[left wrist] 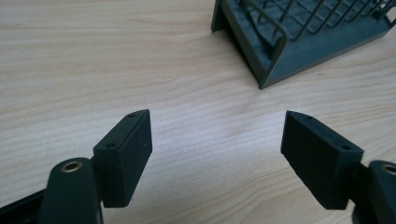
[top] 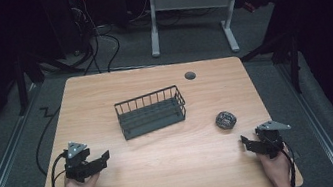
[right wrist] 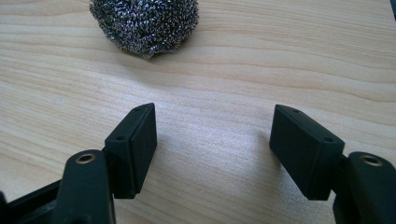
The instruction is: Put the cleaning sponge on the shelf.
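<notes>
A dark wire basket (top: 151, 112) stands in the middle of the wooden table (top: 167, 174). A steel-wool scouring ball (top: 225, 120) lies to its right. My left gripper (top: 104, 159) rests near the front left edge, open and empty, pointing toward the basket (left wrist: 299, 37), whose corner lies ahead and to the right of my jaws. My right gripper (top: 244, 141) sits near the front right edge, open with nothing between its jaws. In the right gripper view the scouring ball (right wrist: 144, 23) lies ahead and slightly left of the gripper (right wrist: 212, 140), apart from it.
A round dark cable hole (top: 190, 75) sits near the table's far edge. Beyond the table are a white desk frame (top: 190, 14) and loose cables (top: 96, 44) on the grey floor. Bare wood lies between the two grippers.
</notes>
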Demonstrator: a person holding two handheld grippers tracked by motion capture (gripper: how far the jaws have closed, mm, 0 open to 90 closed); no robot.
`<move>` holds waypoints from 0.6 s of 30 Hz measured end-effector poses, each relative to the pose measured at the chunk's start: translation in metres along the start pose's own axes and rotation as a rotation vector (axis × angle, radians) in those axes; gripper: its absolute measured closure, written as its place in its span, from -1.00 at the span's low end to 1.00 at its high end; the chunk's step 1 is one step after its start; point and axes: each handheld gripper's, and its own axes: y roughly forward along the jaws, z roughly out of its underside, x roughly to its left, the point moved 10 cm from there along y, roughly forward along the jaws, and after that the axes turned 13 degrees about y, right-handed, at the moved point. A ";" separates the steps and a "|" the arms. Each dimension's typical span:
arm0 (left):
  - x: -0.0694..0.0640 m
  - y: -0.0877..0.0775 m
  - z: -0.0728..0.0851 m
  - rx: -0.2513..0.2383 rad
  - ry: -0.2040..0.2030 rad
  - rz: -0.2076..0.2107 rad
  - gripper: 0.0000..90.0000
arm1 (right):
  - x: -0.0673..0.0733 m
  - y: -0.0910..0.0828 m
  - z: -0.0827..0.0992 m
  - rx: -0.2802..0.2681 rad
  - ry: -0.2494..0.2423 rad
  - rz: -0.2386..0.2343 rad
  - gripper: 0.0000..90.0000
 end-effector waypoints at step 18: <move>-0.004 -0.004 -0.063 -0.022 0.037 0.045 -0.49 | 0.000 0.000 0.000 0.001 0.000 0.000 -0.29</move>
